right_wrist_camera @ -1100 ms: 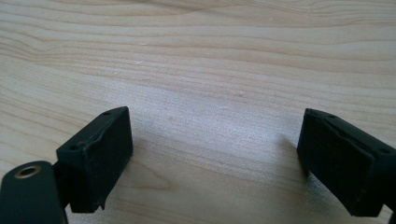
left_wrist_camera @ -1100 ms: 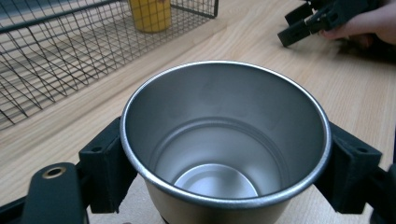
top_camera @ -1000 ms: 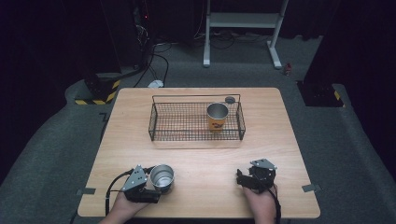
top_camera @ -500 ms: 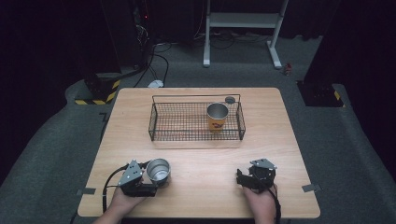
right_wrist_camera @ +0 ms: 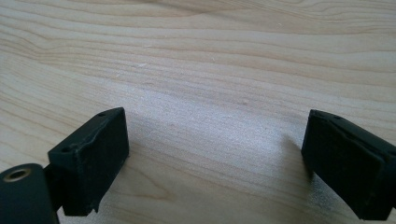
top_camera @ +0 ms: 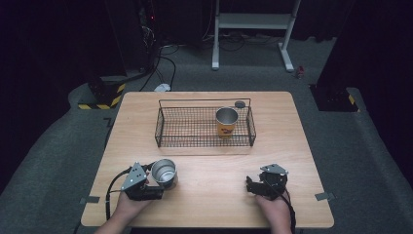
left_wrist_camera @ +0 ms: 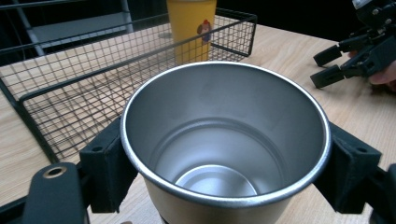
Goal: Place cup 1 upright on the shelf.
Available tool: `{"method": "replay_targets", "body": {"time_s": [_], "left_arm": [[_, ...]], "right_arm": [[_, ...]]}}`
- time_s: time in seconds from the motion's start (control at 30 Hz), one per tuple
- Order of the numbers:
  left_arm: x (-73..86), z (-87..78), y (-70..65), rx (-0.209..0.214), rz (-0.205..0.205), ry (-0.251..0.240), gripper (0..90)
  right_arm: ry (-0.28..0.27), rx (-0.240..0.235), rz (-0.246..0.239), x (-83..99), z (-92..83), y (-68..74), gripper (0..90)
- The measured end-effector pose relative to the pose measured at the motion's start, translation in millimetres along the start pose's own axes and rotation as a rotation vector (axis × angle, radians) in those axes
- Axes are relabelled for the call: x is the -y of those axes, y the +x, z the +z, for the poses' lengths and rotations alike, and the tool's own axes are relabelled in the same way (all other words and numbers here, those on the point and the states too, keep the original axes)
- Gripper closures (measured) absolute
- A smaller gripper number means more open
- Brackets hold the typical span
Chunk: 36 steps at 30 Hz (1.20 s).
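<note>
Steel cup (top_camera: 163, 172) first, near the left front of the table (top_camera: 292, 126): the left gripper (top_camera: 155, 181) is clamped on it, and the left gripper view makes that plain, with a black pad pressed to each side of the rim (left_wrist_camera: 224, 135) and the empty, shiny inside facing up. Compared with a second ago, cup and gripper have slid a touch leftward and toward the person's edge, and the cup looks a shade tipped now, though I can't tell whether its base has left the wood. My read: the grip is made, and this small shift is the start of a carry.

Moving to the middle, the wire basket (top_camera: 195, 127) sits well apart from the held cup, across the table toward the far side. Inside it, at its right end, stands a yellow cup (top_camera: 227, 122), upright, and a small dark round thing (top_camera: 239, 104) lies just behind the basket's far rim. None of that has budged. The open stretch of basket to the left of the yellow cup looks like the likely landing spot, so the wall has to be cleared on the way in.

Over on the right, the right gripper (top_camera: 254, 186) rests low by the near edge, exactly where it was, its jaws standing wide apart over bare wood with nothing between them.
</note>
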State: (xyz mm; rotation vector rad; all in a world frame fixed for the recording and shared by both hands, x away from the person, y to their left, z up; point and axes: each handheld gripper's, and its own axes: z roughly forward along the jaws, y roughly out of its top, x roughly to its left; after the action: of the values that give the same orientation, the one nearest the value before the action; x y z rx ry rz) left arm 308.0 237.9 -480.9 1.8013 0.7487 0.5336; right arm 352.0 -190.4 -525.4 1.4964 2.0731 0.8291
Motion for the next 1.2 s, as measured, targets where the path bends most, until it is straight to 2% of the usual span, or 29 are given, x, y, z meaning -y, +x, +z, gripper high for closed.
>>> {"method": "replay_targets", "body": {"time_s": [0.1, 0.3, 0.73, 0.83, 1.2], "left_arm": [[-2.7, -1.8, 2.0, -0.007, -0.019, -0.021, 18.9], [-3.5, -1.6, 1.5, -0.006, 0.010, -0.011, 18.9], [-14.0, -5.6, -3.2, -0.013, 0.009, -0.047, 18.9], [-22.0, -7.1, -4.0, -0.017, 0.006, -0.069, 19.0], [-45.1, -5.5, -0.1, -0.054, -0.005, -0.072, 18.9]], "right_arm": [[-0.001, -0.005, -0.004, -0.4, 0.6, -0.2, 7.2], [-0.003, -0.006, -0.011, -0.8, 1.3, -0.3, 7.2], [-0.003, -0.005, -0.007, -0.9, 1.6, 0.4, 7.0], [-0.002, -0.005, -0.005, -0.9, 1.5, 0.5, 7.0], [-0.001, -0.019, -0.020, -2.4, 2.9, -1.8, 6.2]]}}
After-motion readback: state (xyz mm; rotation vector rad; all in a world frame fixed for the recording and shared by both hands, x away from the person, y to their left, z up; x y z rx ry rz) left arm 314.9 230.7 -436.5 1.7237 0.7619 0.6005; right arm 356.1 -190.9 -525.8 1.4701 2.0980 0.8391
